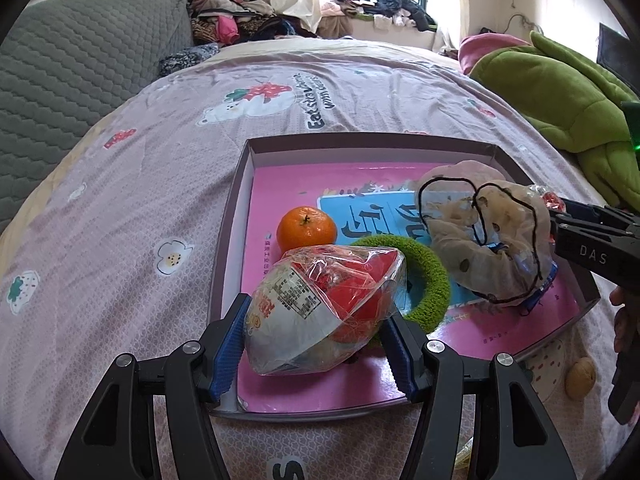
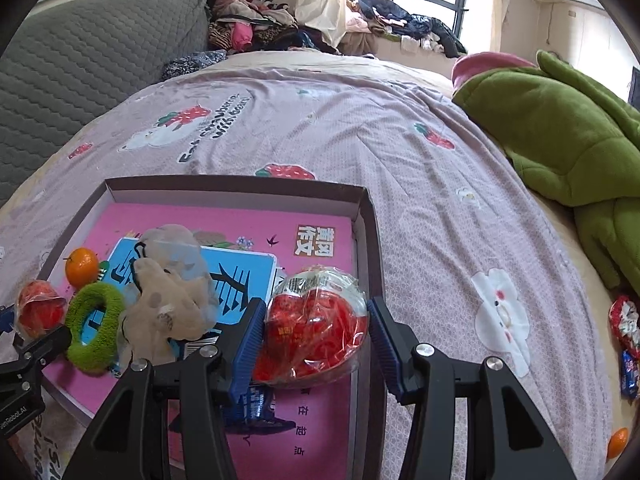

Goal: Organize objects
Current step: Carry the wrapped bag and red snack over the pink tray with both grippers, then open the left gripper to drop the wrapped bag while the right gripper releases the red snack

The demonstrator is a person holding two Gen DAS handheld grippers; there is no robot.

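Snack packets are the things in hand: the left hand-held gripper has its blue pads on either side of a clear-wrapped packet with a red filling and a white printed label, held over the near edge of the shallow box; the right hand-held gripper holds a similar round packet, red inside crinkled film, over the box's right side. Both look clamped on their packets, though the right one's far pad seems barely to touch the film, so that grip is hard to judge. The main risk, I think, is slippage: the film is glossy and loose, and a packet could slide from the pads and roll off onto the bed quilt rather than into the box. Squeezing harder could crush the contents or burst the wrap. The box is already crowded: a mandarin, a green fuzzy ring and a beige plush pouch lie on the pink book lining it, so a dropped packet may land on the ring and tip out, or knock the mandarin rolling. The two grippers are also near each other and could collide. More items, a walnut-like thing and further wrapped snacks, lie outside on the quilt.
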